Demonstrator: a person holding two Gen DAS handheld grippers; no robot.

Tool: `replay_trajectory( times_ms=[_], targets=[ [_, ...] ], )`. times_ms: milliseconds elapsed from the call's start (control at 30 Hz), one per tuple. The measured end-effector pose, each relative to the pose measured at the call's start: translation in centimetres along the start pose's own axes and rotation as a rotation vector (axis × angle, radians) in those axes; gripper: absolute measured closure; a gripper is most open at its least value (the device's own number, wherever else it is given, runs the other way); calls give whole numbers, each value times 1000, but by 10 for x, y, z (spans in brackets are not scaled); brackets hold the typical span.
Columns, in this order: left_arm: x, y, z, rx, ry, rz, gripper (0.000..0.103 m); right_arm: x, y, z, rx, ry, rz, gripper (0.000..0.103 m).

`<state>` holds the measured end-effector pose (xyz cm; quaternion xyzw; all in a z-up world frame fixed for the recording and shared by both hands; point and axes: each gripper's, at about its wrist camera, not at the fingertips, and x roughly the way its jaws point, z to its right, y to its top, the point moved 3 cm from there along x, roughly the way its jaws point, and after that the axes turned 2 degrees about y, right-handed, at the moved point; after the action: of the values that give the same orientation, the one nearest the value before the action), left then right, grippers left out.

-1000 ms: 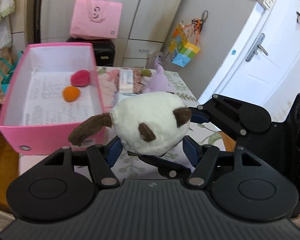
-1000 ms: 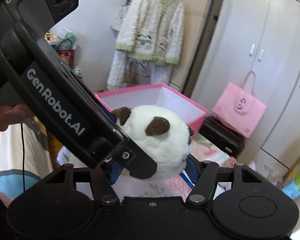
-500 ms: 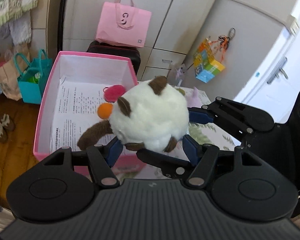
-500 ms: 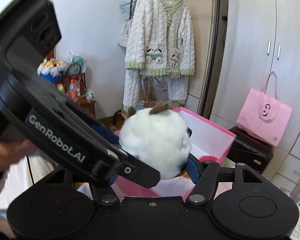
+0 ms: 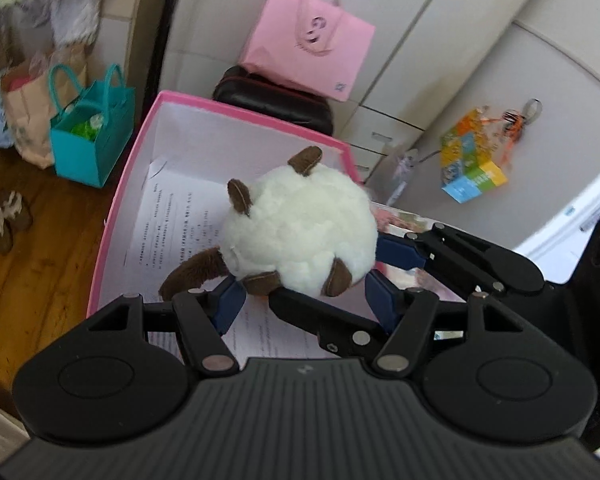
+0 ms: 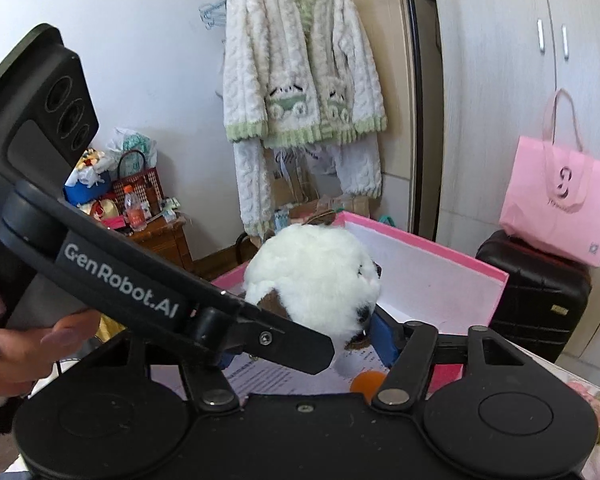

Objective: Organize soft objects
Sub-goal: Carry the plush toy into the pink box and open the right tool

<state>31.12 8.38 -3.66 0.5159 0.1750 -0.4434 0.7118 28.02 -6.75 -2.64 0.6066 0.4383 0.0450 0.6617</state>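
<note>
The plush [image 5: 300, 232] is clamped between the closed-in jaws of both the left gripper [image 5: 304, 300] and right gripper [image 6: 300, 344], and is held above the pink box [image 5: 120, 200]

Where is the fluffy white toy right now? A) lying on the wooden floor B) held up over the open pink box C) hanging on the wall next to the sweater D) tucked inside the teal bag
B: both grippers' jaws squeeze the fluffy white toy from its sides, and it hangs above the pink box with the paper lining underneath.
</note>
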Motion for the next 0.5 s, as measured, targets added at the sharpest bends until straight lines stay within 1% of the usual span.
replay_trajectory(
  times_ms=[200,300,367,500],
  targets=[
    [28,9,-20,-76,14,-32,40,34,2,19,22,25,-74,37],
    [36,11,-27,-110,8,-36,40,47,3,27,28,26,-116,34],
    [39,12,-30,-128,8,-33,40,53,4,30,25,6,-120,33],
    [38,10,-24,-117,49,-19,40,52,3,26,-26,-43,-103,33]
  ],
)
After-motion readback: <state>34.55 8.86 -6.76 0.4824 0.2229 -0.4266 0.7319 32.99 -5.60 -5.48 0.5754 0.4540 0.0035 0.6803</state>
